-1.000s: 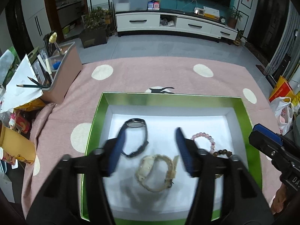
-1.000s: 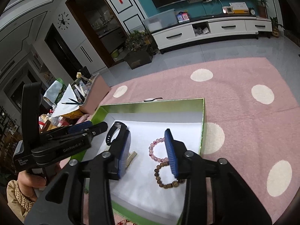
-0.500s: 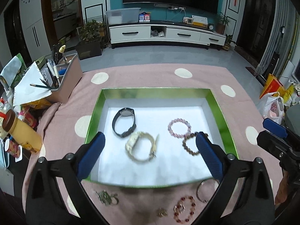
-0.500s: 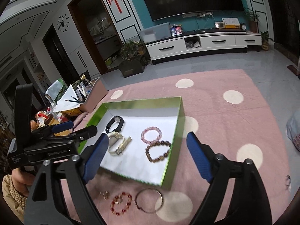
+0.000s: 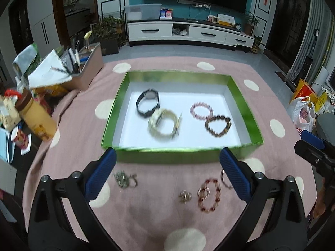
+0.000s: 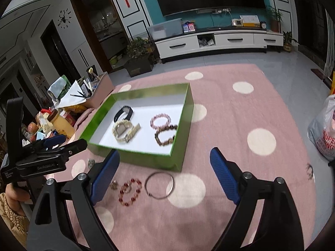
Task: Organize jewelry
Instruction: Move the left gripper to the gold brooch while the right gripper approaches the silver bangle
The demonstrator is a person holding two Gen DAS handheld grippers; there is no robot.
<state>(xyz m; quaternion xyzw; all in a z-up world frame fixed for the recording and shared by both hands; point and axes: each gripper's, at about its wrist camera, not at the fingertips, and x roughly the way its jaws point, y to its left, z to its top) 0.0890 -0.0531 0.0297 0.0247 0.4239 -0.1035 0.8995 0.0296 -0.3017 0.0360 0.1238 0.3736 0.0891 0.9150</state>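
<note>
A green box point(image 5: 182, 155) with a white floor holds a black watch point(image 5: 146, 102), a cream watch point(image 5: 164, 124), a pink bead bracelet point(image 5: 201, 110) and a brown bead bracelet point(image 5: 217, 125). On the pink cloth in front of it lie a silver charm piece point(image 5: 123, 178), a small gold piece point(image 5: 185, 196), a red bead bracelet point(image 6: 129, 192) and a silver bangle point(image 6: 159, 185). My left gripper point(image 5: 167, 173) hangs open above these loose pieces, holding nothing. Over the bangle and the box's near corner point(image 6: 175, 163), my right gripper point(image 6: 165, 173) is open and empty too.
A pink desk organizer point(image 5: 88, 71) with pens and a yellow bottle point(image 5: 37, 121) crowd the table's left edge. A plastic bag point(image 6: 322, 136) sits off to the right, with a small dark item point(image 6: 309, 170) on the cloth near it. A hand point(image 6: 12, 194) holds the left gripper.
Both grippers have drawn back out of the box toward the near side and spread their jaws wide. The cream watch and brown bracelet stay in the box; the loose pieces came into view.
</note>
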